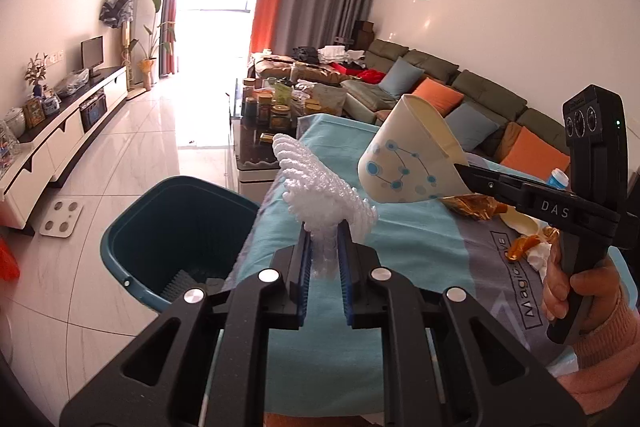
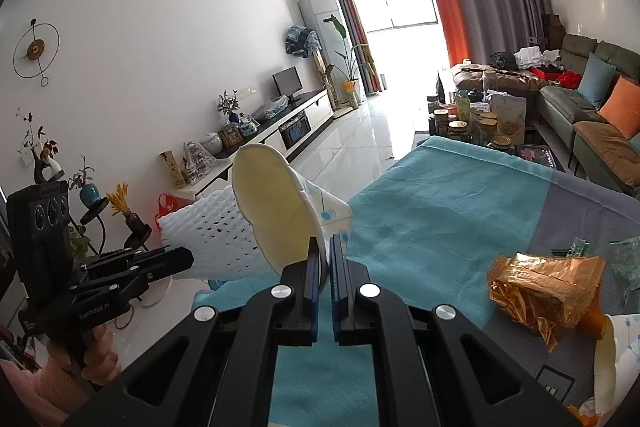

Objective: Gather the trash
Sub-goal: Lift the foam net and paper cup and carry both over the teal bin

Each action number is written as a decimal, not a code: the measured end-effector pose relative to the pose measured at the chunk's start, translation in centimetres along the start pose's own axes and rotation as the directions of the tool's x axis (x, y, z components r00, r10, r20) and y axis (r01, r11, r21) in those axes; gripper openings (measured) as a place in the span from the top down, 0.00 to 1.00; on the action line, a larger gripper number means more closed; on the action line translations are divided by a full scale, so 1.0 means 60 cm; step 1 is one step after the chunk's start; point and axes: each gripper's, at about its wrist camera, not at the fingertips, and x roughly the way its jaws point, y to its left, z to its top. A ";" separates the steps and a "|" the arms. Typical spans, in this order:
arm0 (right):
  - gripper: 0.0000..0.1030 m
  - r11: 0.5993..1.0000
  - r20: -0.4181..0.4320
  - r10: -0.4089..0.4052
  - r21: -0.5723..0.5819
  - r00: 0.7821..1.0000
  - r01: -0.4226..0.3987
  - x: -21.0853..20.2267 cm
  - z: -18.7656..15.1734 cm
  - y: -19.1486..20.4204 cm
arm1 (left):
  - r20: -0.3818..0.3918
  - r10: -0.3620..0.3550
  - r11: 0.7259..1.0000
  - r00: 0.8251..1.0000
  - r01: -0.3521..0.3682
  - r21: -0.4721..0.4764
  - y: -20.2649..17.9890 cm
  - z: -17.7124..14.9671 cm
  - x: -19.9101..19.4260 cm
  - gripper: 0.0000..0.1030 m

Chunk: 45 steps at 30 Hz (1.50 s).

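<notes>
My left gripper [image 1: 325, 227] is shut on a white foam net sleeve [image 1: 320, 187] and holds it above the table's left edge, beside a teal bin [image 1: 176, 227] on the floor. My right gripper [image 2: 326, 241] is shut on the rim of a paper cup [image 2: 280, 203] with a blue dot pattern and holds it in the air. The cup [image 1: 408, 163] and the right gripper [image 1: 460, 169] also show in the left wrist view, and the foam sleeve [image 2: 208, 231] and left gripper [image 2: 188, 259] show in the right wrist view.
A teal and grey cloth [image 2: 440, 207] covers the table. A crumpled gold wrapper [image 2: 548, 287], another paper cup [image 2: 616, 363] and small scraps lie at its right. A cluttered coffee table [image 1: 272, 111], a sofa [image 1: 480, 95] and a TV cabinet [image 1: 60, 139] stand beyond.
</notes>
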 end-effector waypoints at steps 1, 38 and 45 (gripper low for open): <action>0.96 1.000 -0.004 0.005 -0.003 1.000 -0.005 0.005 0.001 0.003 | 0.002 0.007 1.000 1.000 -0.007 -0.004 0.005 0.000 -0.002 0.87; 0.96 0.992 -0.169 0.113 -0.030 0.979 -0.119 0.202 0.044 0.090 | -0.056 0.204 0.966 0.977 -0.211 -0.150 0.157 -0.002 0.020 0.87; 0.96 0.993 -0.225 0.103 -0.025 0.969 -0.111 0.241 0.037 0.099 | -0.094 0.206 0.960 0.974 -0.220 -0.173 0.173 -0.005 0.055 0.87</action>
